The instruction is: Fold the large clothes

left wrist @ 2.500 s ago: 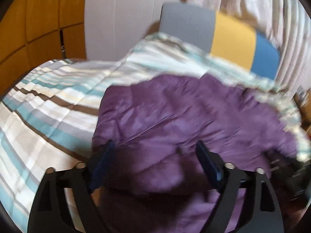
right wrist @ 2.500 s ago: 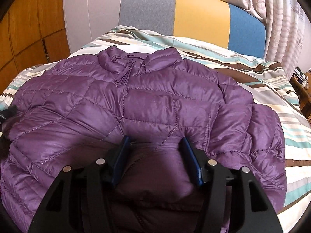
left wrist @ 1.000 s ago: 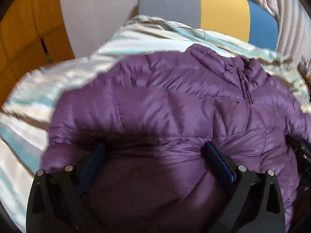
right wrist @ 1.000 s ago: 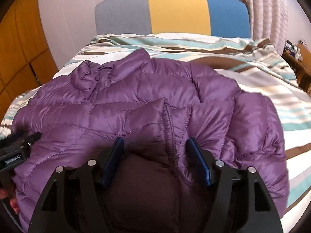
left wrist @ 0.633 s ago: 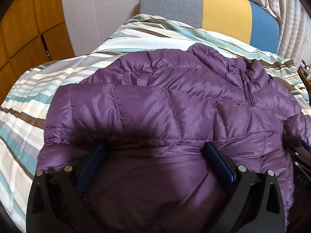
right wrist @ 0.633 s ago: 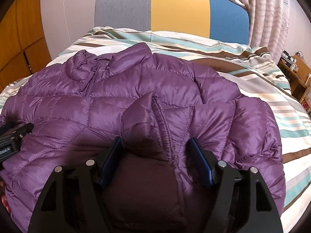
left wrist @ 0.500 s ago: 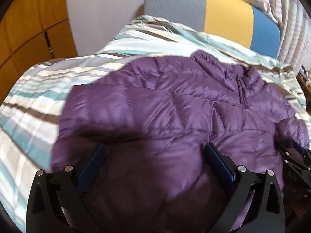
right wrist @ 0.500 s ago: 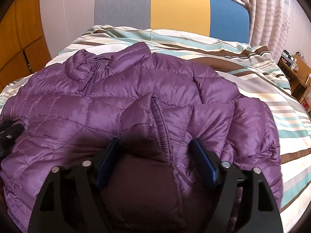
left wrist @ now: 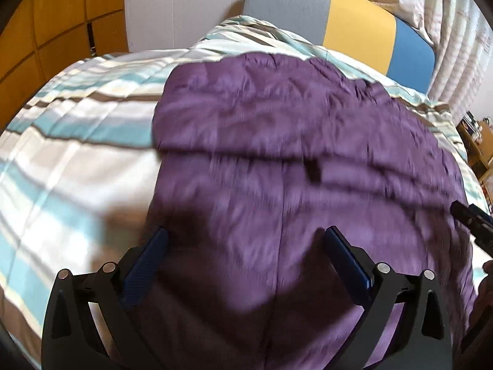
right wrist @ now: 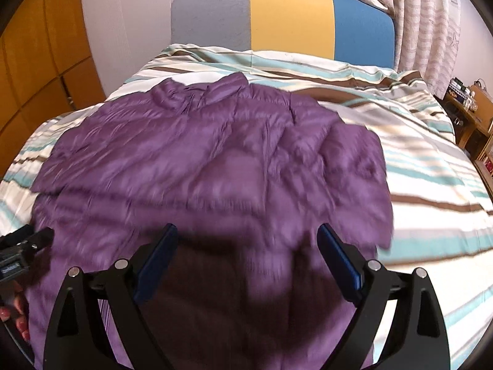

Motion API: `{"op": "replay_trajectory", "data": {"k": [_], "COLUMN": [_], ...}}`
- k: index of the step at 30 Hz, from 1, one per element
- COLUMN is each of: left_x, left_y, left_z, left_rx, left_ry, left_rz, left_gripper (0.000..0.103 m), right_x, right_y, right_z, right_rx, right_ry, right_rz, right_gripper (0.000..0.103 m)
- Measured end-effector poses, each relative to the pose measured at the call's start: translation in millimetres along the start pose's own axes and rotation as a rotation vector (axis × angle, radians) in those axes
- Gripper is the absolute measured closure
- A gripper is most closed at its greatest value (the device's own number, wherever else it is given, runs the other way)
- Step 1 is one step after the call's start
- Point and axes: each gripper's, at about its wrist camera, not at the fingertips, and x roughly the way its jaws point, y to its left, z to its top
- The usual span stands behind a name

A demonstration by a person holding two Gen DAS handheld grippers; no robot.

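purple quilted jacket (right wrist: 215, 166), centre frame, lying on striped bed (right wrist: 431, 185), sleeves folded in. right gripper (right wrist: 246, 252): jaws just opened wide, nothing pinched. left gripper (left wrist: 243, 256): jaws apart, empty. advice: grip hem at both corners, fold evenly toward collar.

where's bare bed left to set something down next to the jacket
Bare striped duvet runs right of the purple jacket, toward the wooden shelves. More lies left of it, toward the wooden cupboards, and a strip below the headboard. The middle is crowded.
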Motion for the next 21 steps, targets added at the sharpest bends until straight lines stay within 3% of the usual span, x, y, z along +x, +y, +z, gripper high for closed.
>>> {"op": "replay_trajectory", "data": {"k": [9, 14, 21], "left_x": [-42, -61, -77], "left_y": [11, 25, 51], "left_z": [-62, -85, -106], "left_rx": [0.105, 0.093, 0.016], "left_ry": [-0.048, -0.073, -0.050], "left_rz": [-0.019, -0.032, -0.082], "left_gripper": [0.003, 0.003, 0.003], "right_x": [-50, -71, -99], "right_y": [-44, -72, -101], "right_z": [-77, -112, -153], "right_rx": [0.060, 0.090, 0.156], "right_ry": [0.049, 0.088, 0.119], "right_rz": [0.030, 0.041, 0.086], "right_gripper": [0.012, 0.020, 0.024]}}
